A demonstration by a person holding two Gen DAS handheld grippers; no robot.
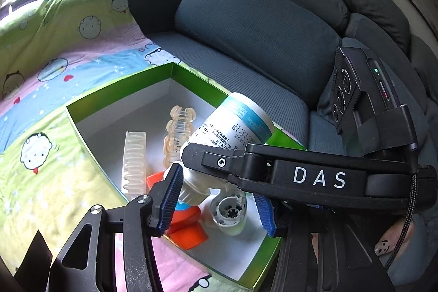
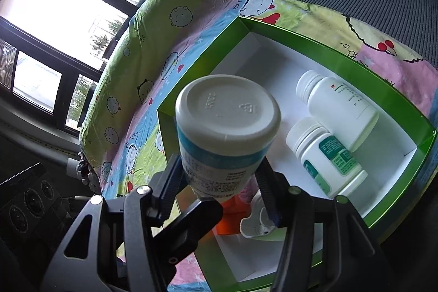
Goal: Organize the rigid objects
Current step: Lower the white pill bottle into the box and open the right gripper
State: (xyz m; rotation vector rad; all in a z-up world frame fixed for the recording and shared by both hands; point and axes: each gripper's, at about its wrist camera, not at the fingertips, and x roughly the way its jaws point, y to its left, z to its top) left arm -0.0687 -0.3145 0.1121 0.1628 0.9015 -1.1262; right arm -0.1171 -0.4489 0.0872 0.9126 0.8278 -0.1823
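**A:** What does my right claw (image 2: 216,182) have?

**B:** It has the white pill bottle with the blue band (image 2: 227,111). You clamp it by the sides, base tipped up and away from you, so it can go into the box lying down like the rest.

**A:** And the left claw (image 1: 219,204)?

**B:** It is parted. One blue pad (image 1: 169,196) touches the bottle's ribbed cap (image 1: 191,190) and the other stands clear, so it steadies rather than grips.

**A:** Where is the bottle?

**B:** It is over the green box (image 2: 301,34), above the orange pieces (image 1: 186,234). Two white pill bottles (image 2: 342,111) lie side by side at the far end, and clear plastic clips (image 1: 178,133) lie near one wall. That looks like sorting by kind.
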